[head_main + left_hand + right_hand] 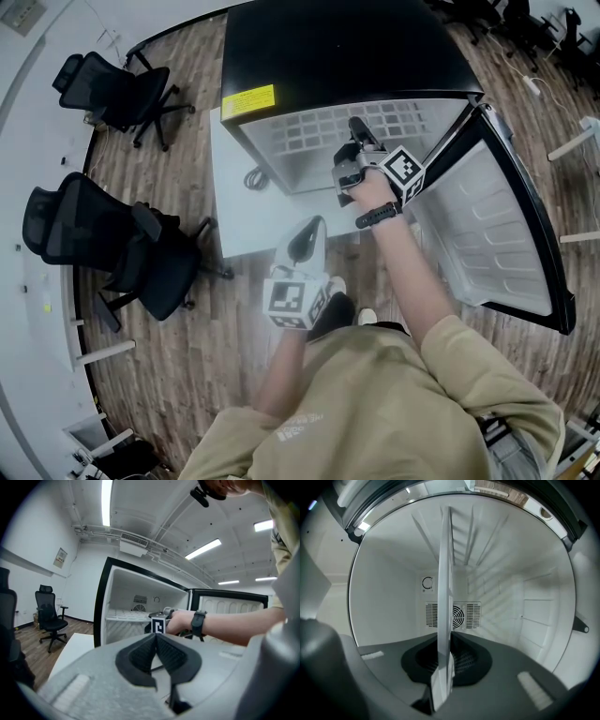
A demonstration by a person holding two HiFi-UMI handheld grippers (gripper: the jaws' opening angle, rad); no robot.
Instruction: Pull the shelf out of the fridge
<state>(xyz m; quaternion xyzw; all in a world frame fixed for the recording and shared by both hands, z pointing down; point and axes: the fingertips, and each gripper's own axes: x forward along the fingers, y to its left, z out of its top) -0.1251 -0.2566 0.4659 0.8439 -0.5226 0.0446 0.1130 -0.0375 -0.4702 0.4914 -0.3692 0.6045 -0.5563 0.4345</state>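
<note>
White shelf (444, 573) runs edge-on to 12 o'clock into fridge (347, 47), front rim pinched in my right gripper (445, 644); left gripper (156, 638), closed empty, hangs back at 7 o'clock.

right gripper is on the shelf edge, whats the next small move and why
Probably draw the right gripper straight back toward the person, keeping it level. Its jaws are shut on the front edge of the shelf, which sits inside the fridge, and the door stands open, so nothing visible blocks the slide.
</note>
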